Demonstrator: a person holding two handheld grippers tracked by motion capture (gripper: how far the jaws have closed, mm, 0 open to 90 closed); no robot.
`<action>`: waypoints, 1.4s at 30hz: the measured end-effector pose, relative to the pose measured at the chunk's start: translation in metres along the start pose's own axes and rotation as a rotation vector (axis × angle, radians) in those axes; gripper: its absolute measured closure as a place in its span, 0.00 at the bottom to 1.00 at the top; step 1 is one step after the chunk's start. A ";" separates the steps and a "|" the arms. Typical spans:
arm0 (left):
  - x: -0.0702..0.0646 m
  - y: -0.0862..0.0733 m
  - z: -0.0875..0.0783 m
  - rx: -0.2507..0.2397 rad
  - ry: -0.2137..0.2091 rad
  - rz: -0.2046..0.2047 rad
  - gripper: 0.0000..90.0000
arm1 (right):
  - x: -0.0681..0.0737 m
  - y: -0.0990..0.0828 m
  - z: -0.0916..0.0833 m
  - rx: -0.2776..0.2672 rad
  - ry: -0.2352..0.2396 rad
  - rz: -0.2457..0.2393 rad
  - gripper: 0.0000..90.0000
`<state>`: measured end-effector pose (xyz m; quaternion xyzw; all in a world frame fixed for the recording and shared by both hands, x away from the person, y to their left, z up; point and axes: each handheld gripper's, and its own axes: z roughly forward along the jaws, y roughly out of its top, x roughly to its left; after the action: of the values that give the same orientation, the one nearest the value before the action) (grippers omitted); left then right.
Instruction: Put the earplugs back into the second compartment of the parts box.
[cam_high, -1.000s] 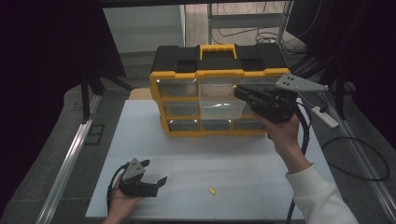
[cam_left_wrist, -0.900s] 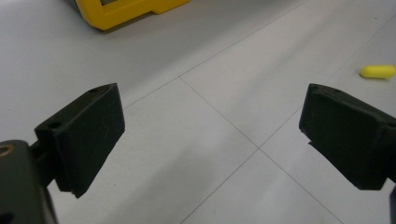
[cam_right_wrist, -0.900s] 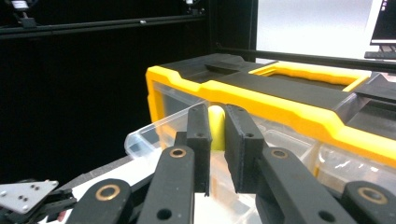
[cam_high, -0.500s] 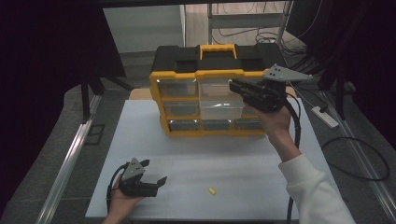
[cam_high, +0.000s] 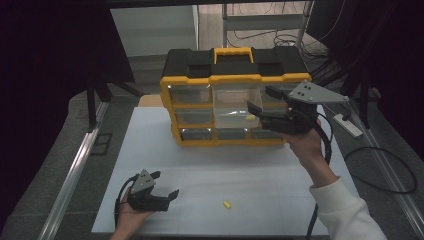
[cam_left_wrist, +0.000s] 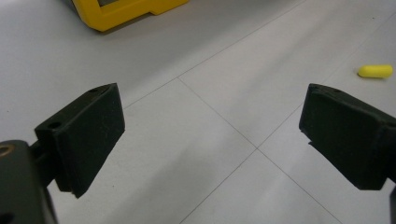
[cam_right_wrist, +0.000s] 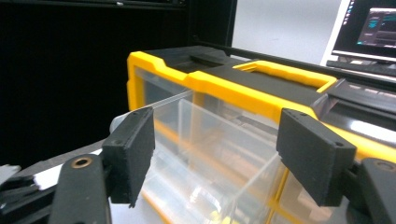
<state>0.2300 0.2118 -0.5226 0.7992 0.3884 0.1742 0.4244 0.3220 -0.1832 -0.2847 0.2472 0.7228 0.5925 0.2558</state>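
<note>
Now, my readout from the remote seat:

Table: I see a white table (cam_high: 280, 180) with faint grid lines, and a yellow-and-black organizer (cam_high: 235, 95) of clear drawers standing at its far side.

Pulled drawer: the clear drawer (cam_high: 235, 107) in the middle of the top row juts forward from the organizer; something small and yellow lies inside it, too small for me to name.

Right gripper: my right gripper (cam_high: 265, 107) is raised in front of the organizer's right half, jaws pointing left toward the pulled drawer. In the right gripper view the jaws stand wide apart with nothing between the pads; the drawer's clear wall (cam_right_wrist: 210, 140) shows beyond them. I cannot tell whether a jaw touches the drawer.

Left gripper: my left gripper (cam_high: 162, 187) is low at the near left of the table, in the person's hand. The left gripper view shows its jaws spread wide over the bare table, holding nothing.

Loose piece: a small yellow piece (cam_high: 227, 204) lies on the table near the front edge, to the right of the left gripper and apart from it; it also shows in the left gripper view (cam_left_wrist: 375, 71), past the right-hand jaw.
</note>
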 end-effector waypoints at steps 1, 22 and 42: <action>0.000 0.000 0.000 -0.002 0.001 -0.001 0.08 | 0.001 -0.002 -0.004 -0.006 0.010 0.007 0.31; -0.001 0.000 0.000 -0.003 0.008 0.002 0.07 | 0.027 -0.064 -0.036 0.048 0.096 0.038 0.29; -0.001 0.000 -0.001 -0.016 0.005 0.001 0.07 | 0.048 -0.130 -0.009 0.297 0.209 0.056 0.29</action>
<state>0.2290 0.2116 -0.5222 0.7955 0.3876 0.1794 0.4299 0.2733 -0.1807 -0.4149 0.2394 0.8179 0.5086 0.1232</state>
